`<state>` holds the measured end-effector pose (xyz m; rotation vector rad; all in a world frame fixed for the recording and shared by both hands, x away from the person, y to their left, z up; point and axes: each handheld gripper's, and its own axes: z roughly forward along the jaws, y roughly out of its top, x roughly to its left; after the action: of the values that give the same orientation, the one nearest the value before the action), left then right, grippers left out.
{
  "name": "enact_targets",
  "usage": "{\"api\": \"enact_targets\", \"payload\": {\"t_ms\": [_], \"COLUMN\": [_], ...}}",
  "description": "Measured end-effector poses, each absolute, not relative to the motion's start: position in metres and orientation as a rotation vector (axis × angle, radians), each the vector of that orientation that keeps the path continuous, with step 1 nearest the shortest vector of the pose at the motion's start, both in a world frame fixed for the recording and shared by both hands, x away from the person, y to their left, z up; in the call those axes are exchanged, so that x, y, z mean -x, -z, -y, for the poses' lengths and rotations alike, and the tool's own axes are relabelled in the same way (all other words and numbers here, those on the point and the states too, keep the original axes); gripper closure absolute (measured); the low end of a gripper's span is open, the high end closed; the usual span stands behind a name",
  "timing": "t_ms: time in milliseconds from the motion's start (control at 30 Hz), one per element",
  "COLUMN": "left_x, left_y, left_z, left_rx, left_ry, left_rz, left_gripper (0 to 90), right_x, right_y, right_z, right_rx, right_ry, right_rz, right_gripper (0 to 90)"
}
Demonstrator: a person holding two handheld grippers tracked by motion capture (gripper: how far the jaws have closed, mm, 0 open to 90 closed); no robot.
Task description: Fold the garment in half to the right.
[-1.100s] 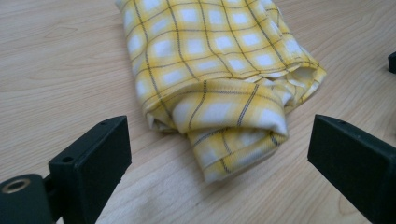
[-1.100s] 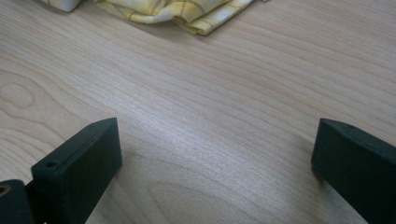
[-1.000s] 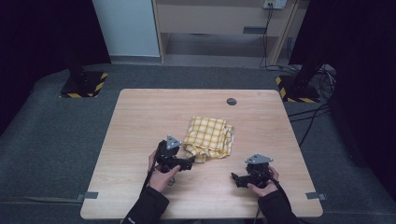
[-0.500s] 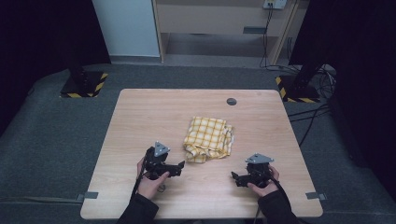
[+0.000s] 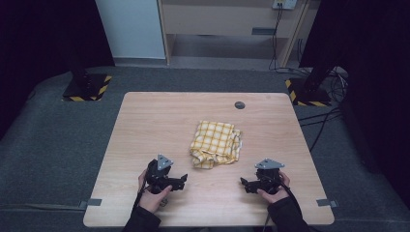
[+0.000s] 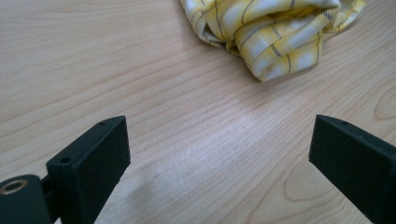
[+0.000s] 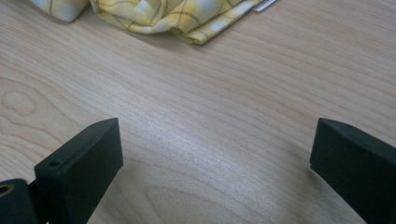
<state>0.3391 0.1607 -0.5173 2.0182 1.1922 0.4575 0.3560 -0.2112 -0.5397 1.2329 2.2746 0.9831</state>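
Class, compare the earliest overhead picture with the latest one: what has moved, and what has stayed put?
The left gripper drew back from the edge of the yellow checked cloth toward the person's side of the table; its jaws are open and empty. The right gripper, also open, and the folded cloth kept their places.

Lab or recording studio: bare wooden worktop (image 5: pixel 145 125) on grey carpet (image 5: pixel 48 140), black curtains (image 5: pixel 43 34) left and right, hazard-striped stand bases (image 5: pixel 87 89), cables (image 5: pixel 329 121) far right.
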Motion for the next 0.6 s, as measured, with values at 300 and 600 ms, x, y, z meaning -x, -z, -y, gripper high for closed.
{"api": "enact_targets", "payload": {"t_ms": [300, 600], "left_x": [-0.334, -0.330], "left_y": [0.528, 0.534], "left_z": [-0.173, -0.185], "left_rx": [-2.037, -2.054], "left_ry": [-0.471, -0.492], "left_rz": [-1.220, -1.222], "left_gripper": [4.4, 4.4], "right_x": [-0.358, -0.360], "right_y": [0.539, 0.538], "right_z": [0.217, 0.224], "right_rx": [-1.241, -1.247], "right_ry": [-0.995, -1.011], "right_rz": [-2.260, -2.241], "right_gripper": [2.7, 3.5]}}
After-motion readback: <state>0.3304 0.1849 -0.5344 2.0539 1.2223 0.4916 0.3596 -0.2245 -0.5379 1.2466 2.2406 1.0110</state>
